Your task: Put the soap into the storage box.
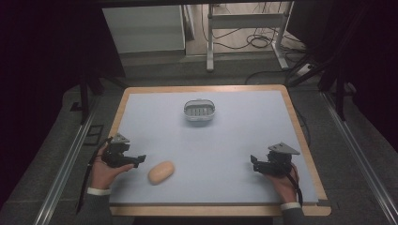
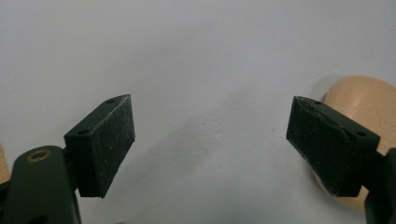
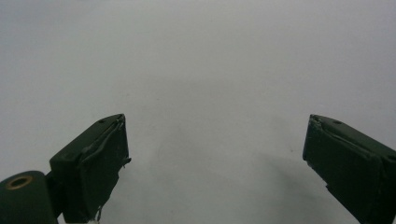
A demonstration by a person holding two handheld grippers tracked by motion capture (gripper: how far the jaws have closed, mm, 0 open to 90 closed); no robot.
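A tan oval soap-like bar [image 1: 161,172] lies on the pale blue mat near the front left. My left gripper [image 1: 139,160] rests just left of it, jaws wide open and empty. In the left gripper view the tan bar [image 2: 364,100] shows behind the right-hand jaw, with the left gripper [image 2: 210,147] gaping over bare mat. A grey slotted dish [image 1: 199,111] stands at the back middle. My right gripper [image 1: 254,164] sits near the front right, open, and in the right gripper view the right gripper [image 3: 215,161] has bare mat between its pads.
The blue mat [image 1: 234,140] covers a wooden-edged table [image 1: 300,136]. Behind the table are a white cabinet [image 1: 143,28], a metal stand's legs [image 1: 244,28] and loose cables on the floor. Rails run along both sides.
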